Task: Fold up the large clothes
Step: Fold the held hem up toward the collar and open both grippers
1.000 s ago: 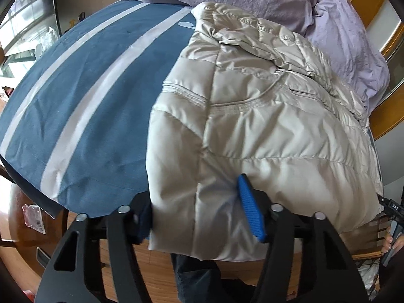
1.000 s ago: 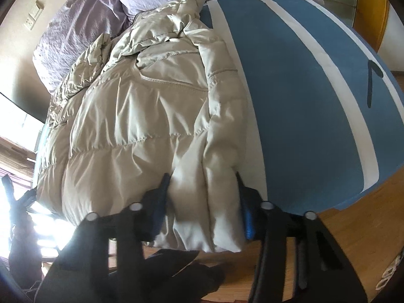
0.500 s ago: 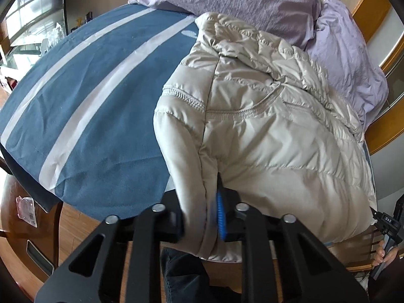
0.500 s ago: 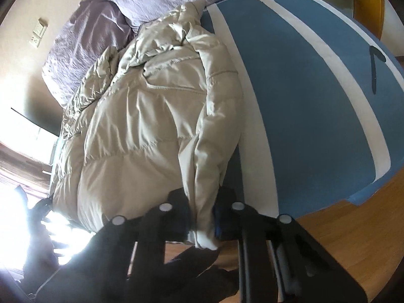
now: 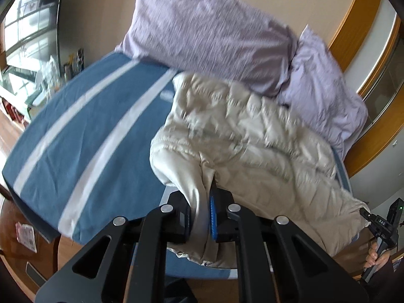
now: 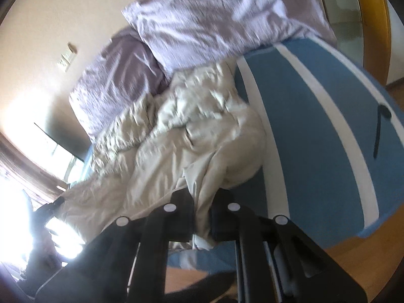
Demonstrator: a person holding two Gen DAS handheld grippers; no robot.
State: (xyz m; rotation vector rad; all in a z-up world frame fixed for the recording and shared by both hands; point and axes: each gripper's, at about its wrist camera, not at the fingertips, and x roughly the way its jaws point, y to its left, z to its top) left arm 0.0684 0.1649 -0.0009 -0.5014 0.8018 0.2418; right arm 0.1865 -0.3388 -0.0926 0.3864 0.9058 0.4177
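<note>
Beige quilted fabric fills the gap of both tongs. The left tongs (image 5: 200, 217) are clamped on a gathered fold at the near edge of the puffer jacket (image 5: 252, 136), the blue pad of one finger pressed against the cloth. The right tongs (image 6: 203, 217) are pinched on another bunched fold of the same jacket's near edge, with a little tail of fabric hanging below the fingers.

From these two grips the jacket spreads away over the bed (image 5: 83, 131), rumpled and puffy (both views are smeared by motion, so the seams are hard to read). It lies on the blue bedspread with its broad white stripes, covering the side of the bed by the wooden frame (image 5: 353, 38); the striped part beside it is bare. The far end of the jacket touches the lilac pillows (image 5: 209, 32), which are heaped against the wall at the head of the bed.

In the left wrist view the right hand (image 5: 377, 260) shows at the lower right edge, holding its device just past the jacket's corner. A dark wooden nightstand (image 5: 27, 247) with a small packet on it stands low beside the bed, and a cluttered windowsill sits further off. In the right wrist view a thin dark object (image 6: 380, 128) lies on the blue bedspread, well apart from the jacket.
</note>
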